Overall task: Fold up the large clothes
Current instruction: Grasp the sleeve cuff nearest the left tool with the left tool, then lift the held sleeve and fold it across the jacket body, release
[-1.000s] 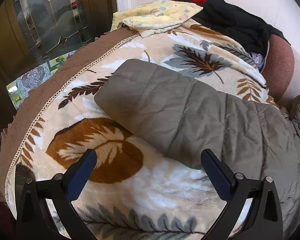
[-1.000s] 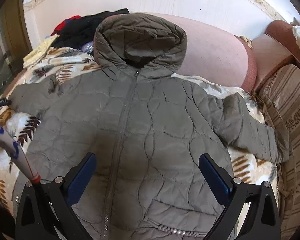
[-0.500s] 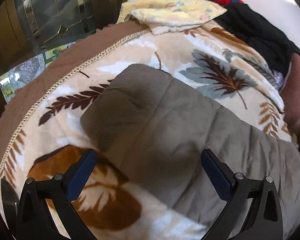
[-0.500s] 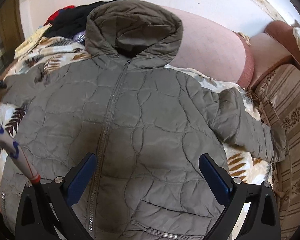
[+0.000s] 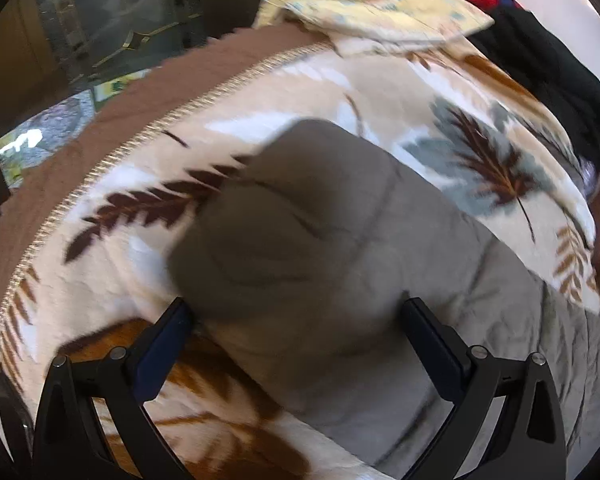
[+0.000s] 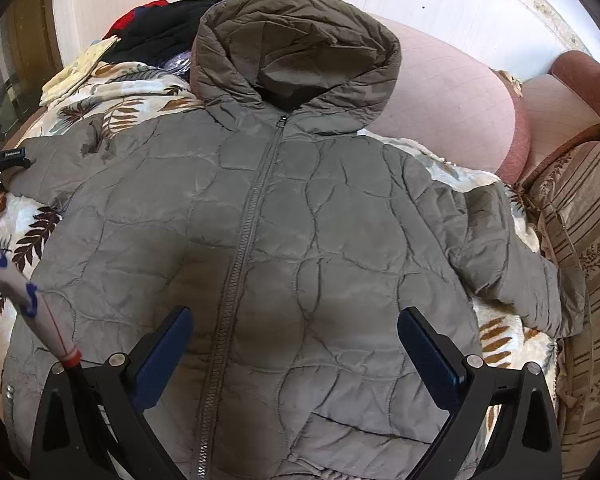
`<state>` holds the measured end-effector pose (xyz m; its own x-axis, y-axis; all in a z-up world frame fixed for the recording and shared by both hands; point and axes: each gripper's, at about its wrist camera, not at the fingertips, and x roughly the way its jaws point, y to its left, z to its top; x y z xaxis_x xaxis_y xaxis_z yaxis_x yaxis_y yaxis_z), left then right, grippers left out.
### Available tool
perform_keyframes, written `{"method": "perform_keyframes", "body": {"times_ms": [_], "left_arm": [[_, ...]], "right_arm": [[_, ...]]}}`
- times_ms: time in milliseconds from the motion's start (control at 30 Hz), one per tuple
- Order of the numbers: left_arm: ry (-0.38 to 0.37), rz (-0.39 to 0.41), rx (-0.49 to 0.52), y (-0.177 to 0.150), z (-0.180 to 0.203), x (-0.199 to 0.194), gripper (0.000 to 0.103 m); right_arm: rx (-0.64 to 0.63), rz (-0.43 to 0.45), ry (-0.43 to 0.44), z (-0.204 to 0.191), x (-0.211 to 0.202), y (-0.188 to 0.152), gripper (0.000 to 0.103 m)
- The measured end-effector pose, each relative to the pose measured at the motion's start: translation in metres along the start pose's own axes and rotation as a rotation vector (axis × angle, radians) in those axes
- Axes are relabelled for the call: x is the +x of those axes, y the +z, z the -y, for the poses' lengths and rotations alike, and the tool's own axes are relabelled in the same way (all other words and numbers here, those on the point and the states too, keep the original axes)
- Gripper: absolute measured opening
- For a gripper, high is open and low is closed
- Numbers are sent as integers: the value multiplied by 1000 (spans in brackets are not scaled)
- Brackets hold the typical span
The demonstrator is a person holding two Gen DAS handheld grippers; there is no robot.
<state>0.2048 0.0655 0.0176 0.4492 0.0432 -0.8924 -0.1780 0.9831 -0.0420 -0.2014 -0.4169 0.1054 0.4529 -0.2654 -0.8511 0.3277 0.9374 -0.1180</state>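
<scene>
Surface: a leaf-print blanket [image 6: 112, 92] with a brown border, spread over a sofa; pink rounded back cushion [image 6: 448, 92] against a pale wall, striped armrest [image 6: 580, 240] at far right of the right wrist view. At the far end of the blanket, a yellow patterned cloth [image 5: 372, 12] and a pile of black and red clothes [image 5: 540, 52].

Task item: olive quilted hooded jacket [image 6: 300, 240], lying front-up on the blanket, zipped, hood [image 6: 296, 48] resting toward the back cushion, both sleeves spread outward.

Right gripper [image 6: 294, 354]: fingers wide apart, nothing between them. It hangs over the lower front of the jacket; the zipper [image 6: 240, 260] runs up from just inside the left finger [image 6: 162, 358]. Hood lies straight ahead, beyond the fingertips. One sleeve [image 6: 512, 264] extends past the right finger, cuff near the striped armrest. A person's sleeve, pale with blue marks [image 6: 16, 280], crosses beyond the left finger.

Left gripper [image 5: 296, 344]: fingers apart, not closed on anything. The end of the jacket's other sleeve [image 5: 300, 240] sits between and ahead of the fingertips; its cuff edge is just beside the left finger [image 5: 164, 352], and the fabric passes close to the right finger [image 5: 432, 352]. Contact cannot be confirmed; this view is motion-blurred. Blanket border and a patterned floor lie beyond the left finger.

Left gripper also appears at the left edge of the right wrist view [image 6: 4, 158], at the sleeve end.
</scene>
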Motion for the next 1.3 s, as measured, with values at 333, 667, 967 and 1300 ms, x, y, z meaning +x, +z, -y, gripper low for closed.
{"method": "perform_keyframes", "body": {"times_ms": [333, 667, 967, 1300], "left_arm": [[-1, 11, 35, 4, 9, 15, 103], [-68, 39, 77, 4, 32, -5, 22], [-103, 81, 67, 8, 24, -47, 17], [-119, 152, 100, -3, 13, -115, 16]], "right_arm": [[-5, 6, -1, -5, 5, 3, 103], [8, 22, 7, -4, 3, 3, 103], [21, 41, 1, 4, -12, 2, 103], [14, 30, 10, 5, -19, -7, 103]]}}
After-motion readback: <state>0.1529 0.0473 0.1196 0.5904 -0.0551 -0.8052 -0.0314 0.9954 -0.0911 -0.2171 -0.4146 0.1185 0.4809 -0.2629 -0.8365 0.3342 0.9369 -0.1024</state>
